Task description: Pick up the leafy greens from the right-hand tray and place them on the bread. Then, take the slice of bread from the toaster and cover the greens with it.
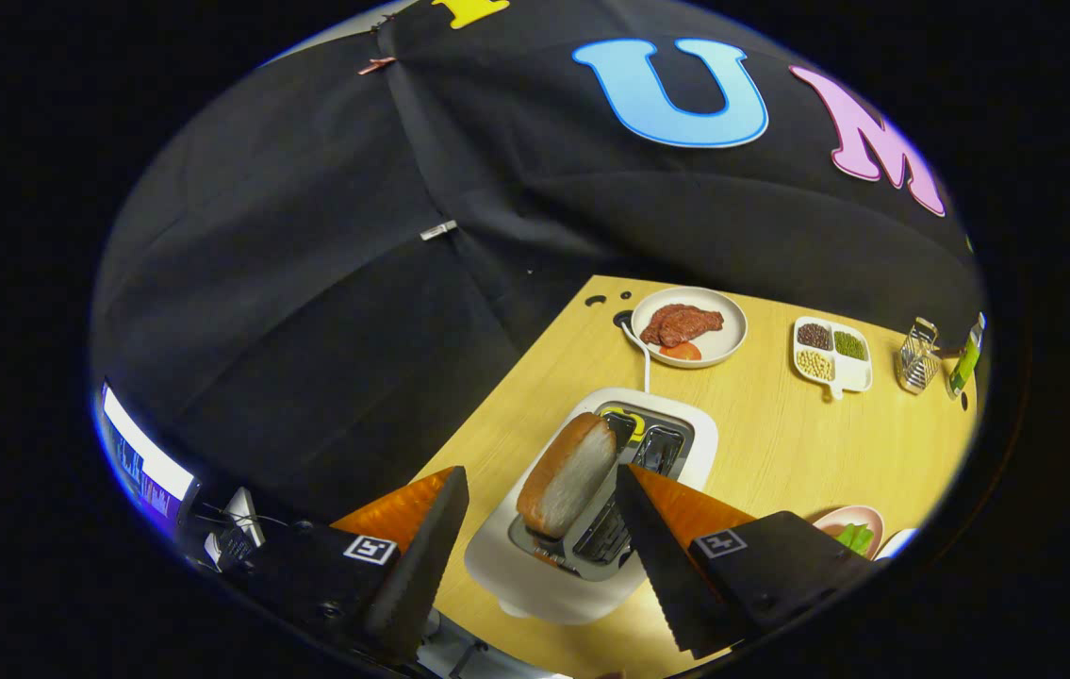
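Note:
A slice of bread (567,474) stands upright in one slot of a white toaster (676,457) on the wooden table. My gripper (542,483) hovers above it, open, with the slice between the fingertips and neither finger touching it. Leafy greens (857,538) lie on a pink plate (838,519) just beyond the right finger, partly hidden by it.
A white plate with meat and a tomato slice (688,325) sits beyond the toaster, its cord (638,354) running beside it. Further right stand a divided dish of beans (831,354), a wire holder (918,356) and a green bottle (966,358). A screen (143,462) glows off the table's left.

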Demonstrator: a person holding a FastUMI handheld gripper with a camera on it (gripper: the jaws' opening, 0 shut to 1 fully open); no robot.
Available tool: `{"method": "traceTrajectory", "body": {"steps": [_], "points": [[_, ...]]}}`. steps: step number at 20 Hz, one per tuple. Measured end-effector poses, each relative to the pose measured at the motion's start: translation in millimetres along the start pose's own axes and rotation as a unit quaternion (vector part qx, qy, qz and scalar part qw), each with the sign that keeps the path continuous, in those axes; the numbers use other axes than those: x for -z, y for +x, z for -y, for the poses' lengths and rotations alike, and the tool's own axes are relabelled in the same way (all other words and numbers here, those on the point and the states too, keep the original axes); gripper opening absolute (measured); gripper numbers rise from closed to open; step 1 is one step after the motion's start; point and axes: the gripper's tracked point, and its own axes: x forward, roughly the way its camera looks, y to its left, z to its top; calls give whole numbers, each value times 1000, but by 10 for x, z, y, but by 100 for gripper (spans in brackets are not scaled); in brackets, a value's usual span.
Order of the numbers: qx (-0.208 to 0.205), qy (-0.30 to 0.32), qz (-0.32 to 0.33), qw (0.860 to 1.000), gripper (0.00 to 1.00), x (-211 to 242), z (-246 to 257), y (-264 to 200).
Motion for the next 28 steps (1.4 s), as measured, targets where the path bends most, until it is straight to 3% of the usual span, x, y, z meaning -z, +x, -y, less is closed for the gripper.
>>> {"method": "traceTrajectory", "body": {"steps": [3,7,11,13,14,22,28], "points": [[27,12,-17,999,94,109,136,252],[56,29,-46,997,76,288,272,408],[78,39,-34,996,31,245,336,328],[59,52,-24,997,25,194,234,309],[63,47,-20,997,17,132,229,258],[27,61,46,997,14,-394,107,-425],[24,96,105,990,13,-748,430,-1196]]}}
